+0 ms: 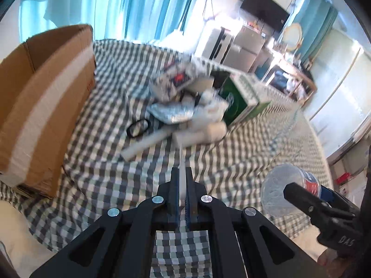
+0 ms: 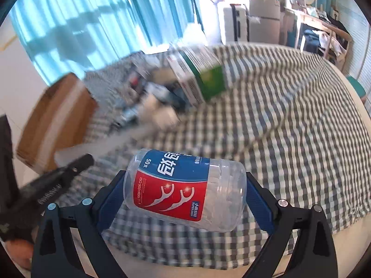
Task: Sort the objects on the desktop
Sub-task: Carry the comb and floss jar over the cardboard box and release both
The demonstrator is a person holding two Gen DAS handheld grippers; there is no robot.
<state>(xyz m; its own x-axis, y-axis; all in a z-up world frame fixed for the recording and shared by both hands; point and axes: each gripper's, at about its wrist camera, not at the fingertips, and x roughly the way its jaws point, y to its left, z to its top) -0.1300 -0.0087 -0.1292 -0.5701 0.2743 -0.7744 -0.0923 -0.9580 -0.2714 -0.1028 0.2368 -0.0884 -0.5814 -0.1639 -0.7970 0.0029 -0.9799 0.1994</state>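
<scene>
My right gripper (image 2: 185, 178) is shut on a clear plastic jar of floss picks (image 2: 176, 185) with a blue and red label. The jar lies sideways between the blue pads, above the checked cloth (image 2: 278, 127). The left wrist view shows the same jar (image 1: 278, 185) at lower right, with one black finger (image 1: 299, 197) across it. My left gripper (image 1: 182, 173) is shut on a thin white flat piece (image 1: 182, 159), seen edge-on and sticking out past the fingertips. In the right wrist view, that white piece (image 2: 69, 154) and the left gripper (image 2: 83, 161) are at the left.
An open cardboard box (image 1: 46, 97) stands at the left on the cloth. A pile lies mid-table: a green and white carton (image 1: 241, 97), white rolls (image 1: 204, 134), a silver packet (image 1: 171, 113) and a black ring-shaped thing (image 1: 138, 127). Blue curtains and furniture stand behind.
</scene>
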